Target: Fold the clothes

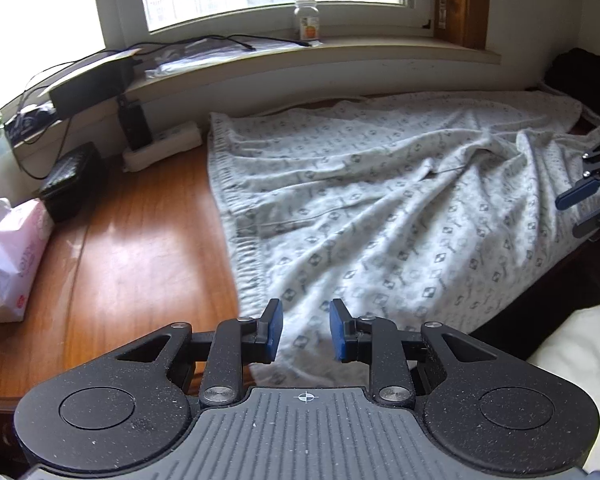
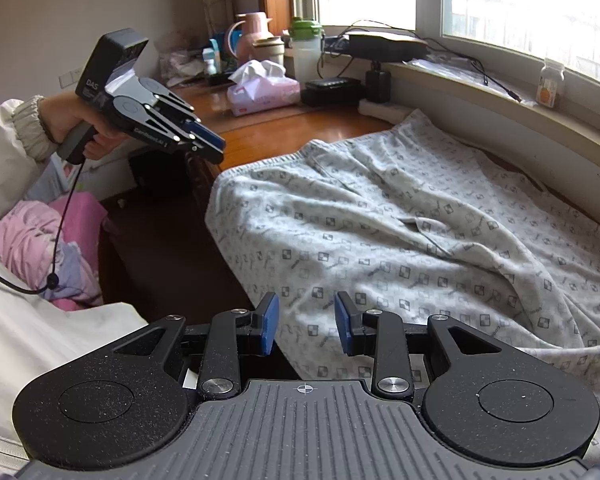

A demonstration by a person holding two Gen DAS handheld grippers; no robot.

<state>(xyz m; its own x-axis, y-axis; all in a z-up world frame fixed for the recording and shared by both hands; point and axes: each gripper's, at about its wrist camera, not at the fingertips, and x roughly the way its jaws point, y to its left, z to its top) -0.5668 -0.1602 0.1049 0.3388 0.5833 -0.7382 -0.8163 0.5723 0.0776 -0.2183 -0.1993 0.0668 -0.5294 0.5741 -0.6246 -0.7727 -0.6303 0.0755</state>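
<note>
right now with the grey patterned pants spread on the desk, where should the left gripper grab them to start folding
Probably the elastic waistband of the grey patterned pants, at its near corner. That gathered edge lies flat along the garment's left side beside bare wooden desk, so the left gripper, jaws open and empty, can come in low from the desk side.

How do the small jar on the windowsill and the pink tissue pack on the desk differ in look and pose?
The jar is clear and rigid with an orange label; the tissue pack is soft, pink and white.
The jar stands upright; the tissue pack lies flat, with tissue sticking out of the top in the right wrist view.
The jar sits on the windowsill; the tissue pack sits lower, on the wooden desk.
Neither touches the patterned garment.
</note>
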